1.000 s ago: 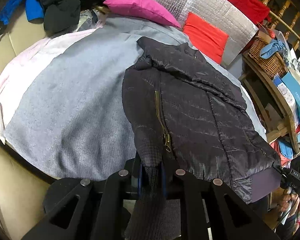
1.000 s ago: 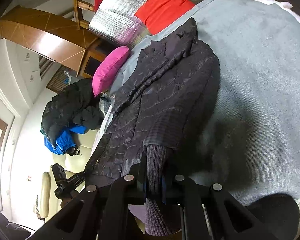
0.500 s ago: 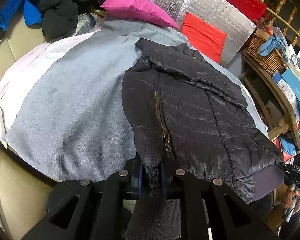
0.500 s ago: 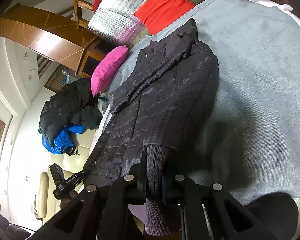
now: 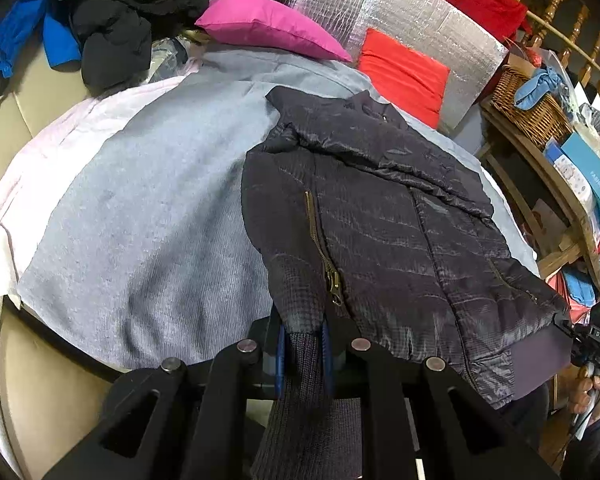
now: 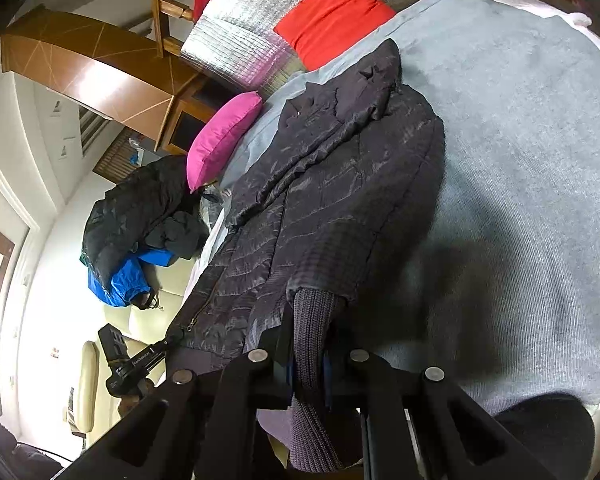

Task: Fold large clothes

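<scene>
Left wrist: tools (image 5: 304,354) (image 6: 309,364) clamping jacket (image 5: 380,240)

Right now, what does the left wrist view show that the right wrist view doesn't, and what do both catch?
Left wrist only: the jacket's brass zipper, a wicker basket on cluttered wooden shelves, and the left tongs shut on a ribbed knit cuff. Right wrist only: a wooden cabinet and the right tongs shut on the other cuff. Both: the dark quilted jacket lying on the grey blanket, the pink pillow and the red cushion.
</scene>
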The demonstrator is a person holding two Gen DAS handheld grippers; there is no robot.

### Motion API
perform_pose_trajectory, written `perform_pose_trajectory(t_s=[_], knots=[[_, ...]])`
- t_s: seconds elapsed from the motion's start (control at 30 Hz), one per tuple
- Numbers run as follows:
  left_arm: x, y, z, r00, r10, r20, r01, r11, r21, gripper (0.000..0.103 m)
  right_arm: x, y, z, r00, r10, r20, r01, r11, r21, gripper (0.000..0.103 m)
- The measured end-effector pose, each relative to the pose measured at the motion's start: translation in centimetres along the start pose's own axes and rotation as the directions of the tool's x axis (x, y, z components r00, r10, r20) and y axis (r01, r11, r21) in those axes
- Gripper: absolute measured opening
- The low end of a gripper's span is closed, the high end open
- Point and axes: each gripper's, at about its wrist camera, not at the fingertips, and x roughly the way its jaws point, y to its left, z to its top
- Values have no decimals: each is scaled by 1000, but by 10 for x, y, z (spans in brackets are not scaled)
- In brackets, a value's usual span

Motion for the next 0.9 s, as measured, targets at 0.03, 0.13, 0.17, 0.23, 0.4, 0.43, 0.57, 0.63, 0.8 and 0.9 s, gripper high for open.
perform_pose_trajectory(t_s=[0.03,0.13,0.17,0.23,0.4,0.43,0.57,0.63,0.8,0.9], knots=[[0,0,1,1000,0,0,0,1000,2,15,0,0,0,1000,2,3,-2,1000,-3,10],[3,1,1,1000,3,-10,-3,1000,1,15,0,-1,0,1000,3,4,-3,1000,-3,10],[3,1,1,1000,4,-11,-4,1000,1,15,0,-1,0,1000,2,1,-2,1000,-1,10],[3,0,0,1000,4,-10,-4,1000,0,15,1,-4,-1,1000,1,-4,-1,1000,7,10],[1,-1,4,1000,-7,-5,7,1000,-3,15,-1,-5,-2,1000,13,6,-13,1000,5,10],[1,0,4,1000,-8,-7,8,1000,-6,15,-1,-6,-2,1000,17,8,-17,1000,5,10],[1,-2,5,1000,-3,-6,3,1000,-1,15,1,-12,-6,1000,26,9,-26,1000,15,10],[0,-3,6,1000,-4,-5,4,1000,-2,15,0,-14,-7,1000,29,9,-29,999,17,10],[-5,-4,10,1000,-16,9,16,1000,0,15,-3,-13,-6,999,41,13,-42,999,13,10],[-3,-1,12,1000,-28,7,28,1000,-9,15,-6,-12,-5,999,51,19,-51,999,6,10]])
